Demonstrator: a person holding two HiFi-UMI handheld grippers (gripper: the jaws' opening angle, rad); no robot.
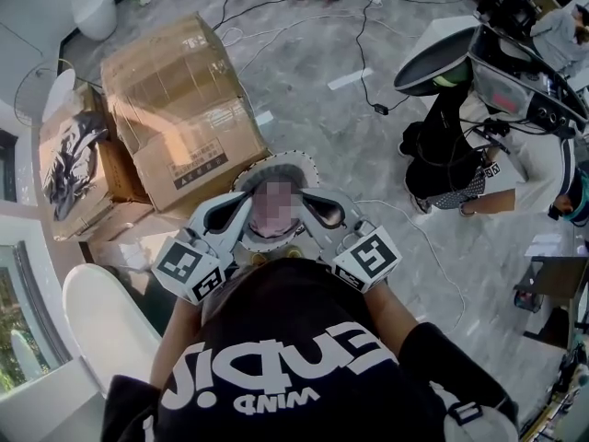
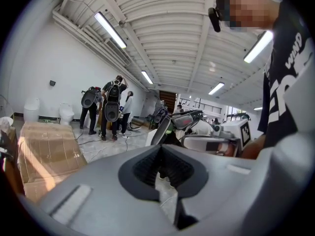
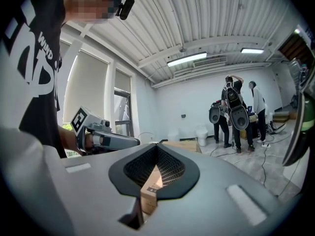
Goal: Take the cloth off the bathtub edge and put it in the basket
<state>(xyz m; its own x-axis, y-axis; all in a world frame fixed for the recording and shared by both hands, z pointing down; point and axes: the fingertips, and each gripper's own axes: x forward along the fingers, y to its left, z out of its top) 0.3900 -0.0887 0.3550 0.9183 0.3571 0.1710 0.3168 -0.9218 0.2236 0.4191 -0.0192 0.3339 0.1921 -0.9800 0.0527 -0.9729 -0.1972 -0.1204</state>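
No cloth and no basket shows in any view. In the head view a white rounded rim [image 1: 101, 316], possibly the bathtub edge, lies at the lower left. I hold both grippers close in front of my chest, side by side and pointing away from me. My left gripper [image 1: 241, 212] [image 2: 160, 154] has its jaws together with nothing between them. My right gripper [image 1: 313, 208] [image 3: 157, 151] is shut and empty too. Each gripper view catches the other gripper off to the side.
A large cardboard box [image 1: 179, 109] and a smaller printed one [image 1: 78, 159] stand ahead on the left. A person with gear [image 1: 460, 155] crouches at the right. Cables [image 1: 368, 63] trail over the grey floor. Several people [image 3: 236, 107] stand farther off, near white toilets [image 2: 29, 111].
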